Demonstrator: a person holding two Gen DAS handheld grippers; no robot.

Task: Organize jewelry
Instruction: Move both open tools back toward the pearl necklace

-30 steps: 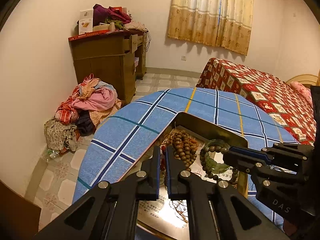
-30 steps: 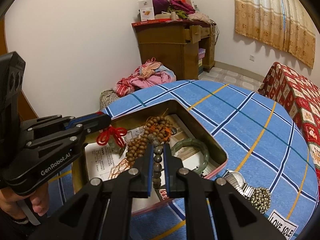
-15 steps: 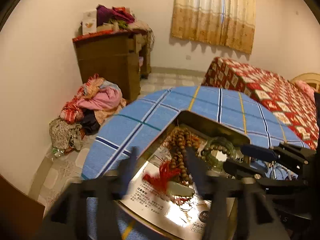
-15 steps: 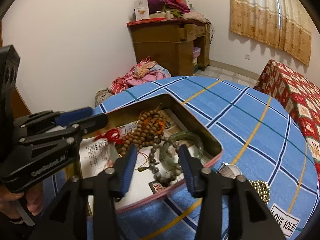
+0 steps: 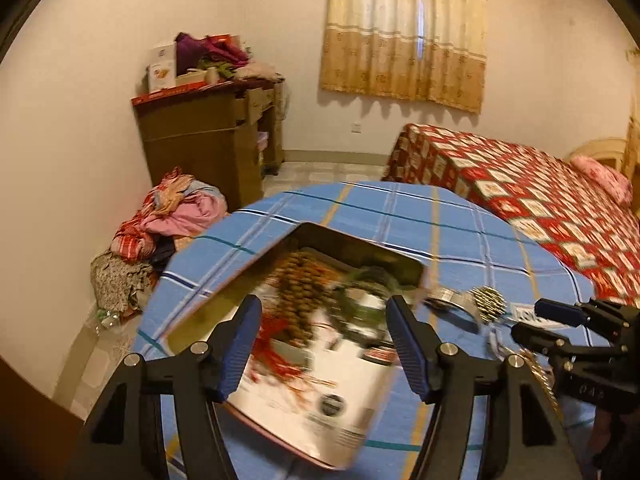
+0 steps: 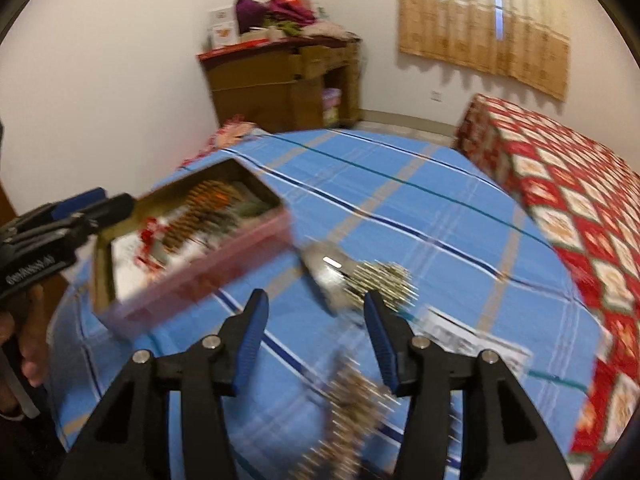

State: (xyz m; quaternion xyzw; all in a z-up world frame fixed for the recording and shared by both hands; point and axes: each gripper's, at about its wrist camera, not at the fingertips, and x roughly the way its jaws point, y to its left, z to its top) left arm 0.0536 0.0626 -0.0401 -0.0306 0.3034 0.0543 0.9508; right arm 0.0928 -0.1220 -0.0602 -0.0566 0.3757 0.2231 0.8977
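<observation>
Blue-padded jaws of the left gripper (image 5: pixel 324 346) stand wide apart in the lower middle of the left wrist view, with nothing pressed between them, above the open tin box (image 5: pixel 224 300) with blurred bead strings (image 5: pixel 298 280). No writing is readable there.

In the right wrist view the right gripper (image 6: pixel 316 340), its jaws having just been opening, is empty over the blue checked cloth (image 6: pixel 400 200). A watch (image 6: pixel 328 268) lies ahead; the white label (image 6: pixel 472 344) at lower right is too blurred to read.

Round table in blue plaid cloth (image 6: pixel 400 208), open tin (image 6: pixel 192 276), watch (image 6: pixel 328 268), beaded bracelet (image 6: pixel 384 280), card (image 6: pixel 476 340)
</observation>
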